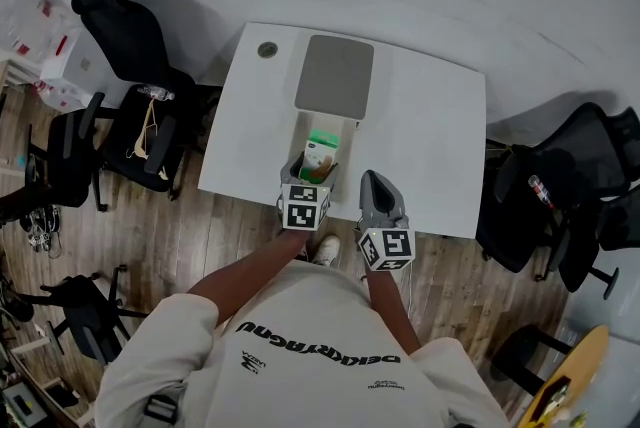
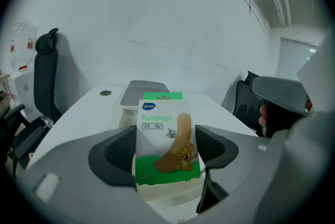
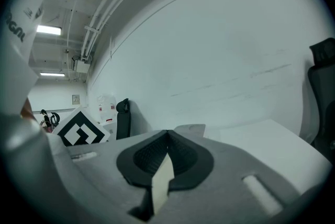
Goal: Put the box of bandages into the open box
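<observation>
The left gripper (image 2: 167, 150) has its jaws clamped on the two sides of the box of bandages (image 2: 165, 126), which stands upright between the pads. The right gripper (image 3: 167, 136) has its jaws fully together, with nothing between them. In the head view, the bare left forearm (image 1: 248, 272) and right forearm (image 1: 390, 301) both extend forward. The two grippers are side by side, the left one slightly further forward.

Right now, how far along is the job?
Done: the bandage box is gripped in the left gripper. In hand: it hangs at the near end of the open box. Left: lower it in and let go. The right gripper is shut and empty.
</observation>
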